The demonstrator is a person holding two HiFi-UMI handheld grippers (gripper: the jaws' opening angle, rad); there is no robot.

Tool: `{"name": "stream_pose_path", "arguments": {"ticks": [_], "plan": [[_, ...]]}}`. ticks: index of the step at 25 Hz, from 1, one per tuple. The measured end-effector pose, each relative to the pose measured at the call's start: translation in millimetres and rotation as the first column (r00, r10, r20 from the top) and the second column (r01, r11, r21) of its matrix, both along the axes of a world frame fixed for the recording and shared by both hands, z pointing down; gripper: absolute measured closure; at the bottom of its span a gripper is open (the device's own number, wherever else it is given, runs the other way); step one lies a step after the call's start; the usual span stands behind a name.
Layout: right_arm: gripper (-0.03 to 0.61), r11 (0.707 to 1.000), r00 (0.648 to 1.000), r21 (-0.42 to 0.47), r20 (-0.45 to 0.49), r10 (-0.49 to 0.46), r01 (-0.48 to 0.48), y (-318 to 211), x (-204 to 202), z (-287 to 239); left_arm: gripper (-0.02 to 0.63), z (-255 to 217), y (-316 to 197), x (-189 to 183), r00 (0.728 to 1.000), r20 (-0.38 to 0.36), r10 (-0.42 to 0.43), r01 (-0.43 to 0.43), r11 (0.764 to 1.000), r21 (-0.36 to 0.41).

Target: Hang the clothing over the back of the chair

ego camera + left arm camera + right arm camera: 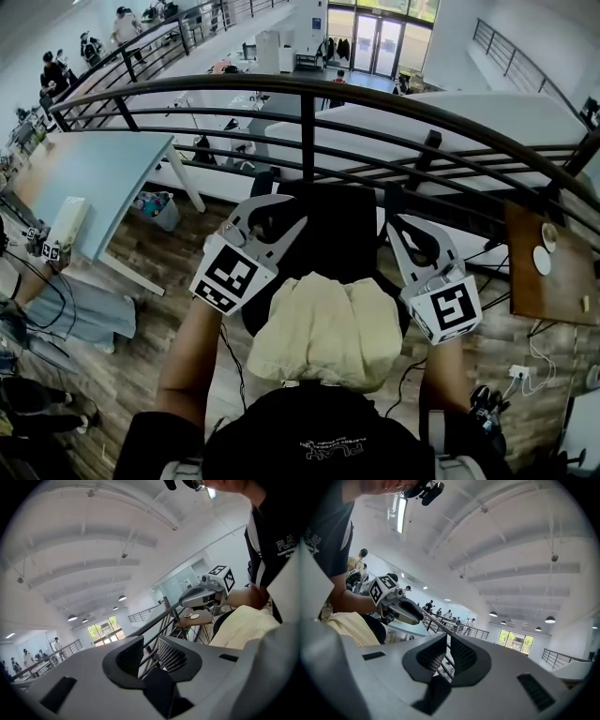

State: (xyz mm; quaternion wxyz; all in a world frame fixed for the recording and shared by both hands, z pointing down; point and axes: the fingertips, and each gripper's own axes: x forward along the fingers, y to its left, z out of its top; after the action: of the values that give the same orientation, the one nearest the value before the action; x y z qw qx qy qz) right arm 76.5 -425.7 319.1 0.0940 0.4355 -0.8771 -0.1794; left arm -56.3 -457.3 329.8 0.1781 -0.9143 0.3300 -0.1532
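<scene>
My left gripper (267, 217) and right gripper (412, 234) are raised on either side of the cream clothing (323, 328), pointing away from me toward the dark railing (309, 122). The left gripper view shows its jaws a little apart with only railing and hall in the gap. The right gripper view shows a narrower slit between its jaws, also with nothing in it. Neither gripper touches the clothing.

The clothing lies bunched over the near part of the black chair (337, 234), just in front of my chest. It hides the edge it lies on, and my own body cuts off its near side, so I cannot tell how far it hangs down. Only a dark patch of the chair shows beyond the cloth. At the far right a brown side table (525, 281) is partly cut off, and I cannot make out the small round things on it.
</scene>
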Motion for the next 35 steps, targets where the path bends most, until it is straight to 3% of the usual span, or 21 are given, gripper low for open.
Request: {"name": "stream_pose_path", "arguments": {"ticks": [9, 14, 20, 35], "plan": [[0.551, 0.999, 0.998, 0.009, 0.042, -0.040, 0.040, 10.6, -5.2, -16.2, 0.511, -20.5, 7.9, -1.6, 0.999, -0.028, -0.029, 0.031, 0.998, 0.049], [0.551, 0.999, 0.998, 0.020, 0.052, -0.045, 0.044, 15.4, -9.0, -22.0, 0.549, -29.2, 9.3, -9.4, 0.993, -0.096, -0.070, 0.074, 0.996, 0.043], [0.552, 0.998, 0.990, 0.042, 0.135, -0.046, 0.041, 22.2, -6.2, -27.4, 0.585, -30.6, 18.3, -3.7, 0.993, -0.100, -0.063, 0.069, 0.996, 0.061], [0.560, 0.996, 0.992, 0.079, 0.119, -0.040, 0.030, 27.3, -7.5, -31.8, 0.601, -41.8, 29.1, -6.3, 0.987, -0.141, -0.072, 0.088, 0.990, 0.111]]}}
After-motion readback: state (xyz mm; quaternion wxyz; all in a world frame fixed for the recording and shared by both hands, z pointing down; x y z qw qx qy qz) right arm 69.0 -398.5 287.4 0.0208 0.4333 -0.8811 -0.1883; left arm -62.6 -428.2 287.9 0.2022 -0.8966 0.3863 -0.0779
